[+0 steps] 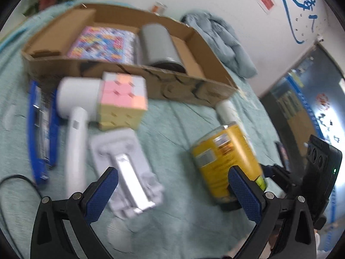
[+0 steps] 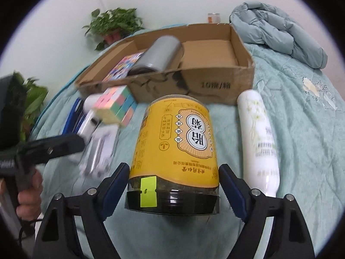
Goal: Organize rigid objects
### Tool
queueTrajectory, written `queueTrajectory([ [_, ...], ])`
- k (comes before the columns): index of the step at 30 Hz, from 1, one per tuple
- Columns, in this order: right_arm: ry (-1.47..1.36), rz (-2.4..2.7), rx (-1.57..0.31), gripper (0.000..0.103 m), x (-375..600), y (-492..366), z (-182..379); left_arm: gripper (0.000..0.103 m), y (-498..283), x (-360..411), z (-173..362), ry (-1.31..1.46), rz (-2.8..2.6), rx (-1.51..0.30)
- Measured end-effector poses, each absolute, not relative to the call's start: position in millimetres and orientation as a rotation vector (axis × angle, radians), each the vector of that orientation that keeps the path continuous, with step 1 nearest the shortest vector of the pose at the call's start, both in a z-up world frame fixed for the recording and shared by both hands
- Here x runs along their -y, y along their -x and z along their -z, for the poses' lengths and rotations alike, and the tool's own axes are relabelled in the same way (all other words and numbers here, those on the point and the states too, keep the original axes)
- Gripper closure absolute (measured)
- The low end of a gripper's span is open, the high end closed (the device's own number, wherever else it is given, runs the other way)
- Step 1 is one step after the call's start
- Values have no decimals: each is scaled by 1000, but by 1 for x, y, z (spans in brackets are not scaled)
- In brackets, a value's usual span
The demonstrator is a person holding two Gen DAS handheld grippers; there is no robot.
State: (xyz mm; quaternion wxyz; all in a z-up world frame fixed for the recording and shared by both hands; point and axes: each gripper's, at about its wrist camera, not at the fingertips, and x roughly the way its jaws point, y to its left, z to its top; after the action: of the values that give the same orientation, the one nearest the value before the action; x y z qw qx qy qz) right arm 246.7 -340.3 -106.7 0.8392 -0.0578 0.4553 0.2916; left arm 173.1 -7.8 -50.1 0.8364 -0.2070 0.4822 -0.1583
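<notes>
A yellow jar (image 2: 175, 149) with a black lid lies on the teal bedspread. My right gripper (image 2: 173, 185) is open, its jaws on either side of the jar's lid end. The jar also shows in the left wrist view (image 1: 228, 159). My left gripper (image 1: 172, 185) is open and empty above a grey packaged nail clipper (image 1: 129, 172). A pastel puzzle cube (image 1: 123, 101), a white hair dryer (image 1: 75, 116) and a blue stapler (image 1: 41, 136) lie nearby. A white bottle (image 2: 258, 138) lies right of the jar. A cardboard box (image 2: 215, 84) holds a grey cylinder (image 2: 159, 54) and a colourful book (image 1: 103, 43).
A folded pale blue jacket (image 2: 278, 32) lies at the back right of the bed. Potted plants (image 2: 114, 26) stand by the wall at the left. A black cable (image 1: 19, 181) runs at the left edge. The left gripper's body (image 2: 43, 149) shows in the right wrist view.
</notes>
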Motion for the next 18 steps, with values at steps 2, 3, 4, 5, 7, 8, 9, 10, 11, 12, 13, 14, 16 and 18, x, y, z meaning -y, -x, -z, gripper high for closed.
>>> queueTrajectory([
  [2, 78, -680, -977, 17, 341, -230, 102, 1, -170, 15, 54, 459, 412, -1053],
  [3, 60, -716, -978, 16, 341, -224, 98, 1, -168, 19, 56, 472, 445, -1070],
  [4, 47, -751, -974, 15, 342, -217, 93, 1, -166, 22, 58, 488, 476, -1083],
  [5, 46, -755, -968, 14, 342, -215, 90, 1, -163, 23, 60, 519, 509, -1090],
  [7, 59, -733, -974, 12, 344, -216, 91, 1, -164, 25, 63, 575, 555, -1105],
  [8, 51, -710, -986, 12, 346, -222, 94, 2, -164, 26, 64, 583, 557, -1105],
  [9, 28, -691, -1007, 11, 349, -228, 99, 2, -166, 26, 64, 586, 549, -1099],
  [10, -26, -697, -1033, 11, 353, -236, 103, 2, -167, 26, 63, 593, 544, -1087],
  [11, -81, -701, -1064, 11, 357, -244, 107, 2, -170, 26, 63, 605, 550, -1080],
  [12, -102, -701, -1073, 11, 358, -246, 109, 2, -175, 26, 64, 619, 552, -1084],
  [13, -105, -706, -1072, 11, 357, -249, 110, 4, -178, 26, 66, 632, 551, -1093],
  [14, -96, -712, -1067, 11, 355, -249, 110, 6, -180, 28, 67, 638, 550, -1100],
  [16, -76, -730, -1084, 11, 347, -249, 111, 6, -182, 31, 68, 619, 541, -1105],
  [18, -70, -739, -1093, 11, 341, -247, 113, 6, -183, 37, 68, 601, 555, -1102],
])
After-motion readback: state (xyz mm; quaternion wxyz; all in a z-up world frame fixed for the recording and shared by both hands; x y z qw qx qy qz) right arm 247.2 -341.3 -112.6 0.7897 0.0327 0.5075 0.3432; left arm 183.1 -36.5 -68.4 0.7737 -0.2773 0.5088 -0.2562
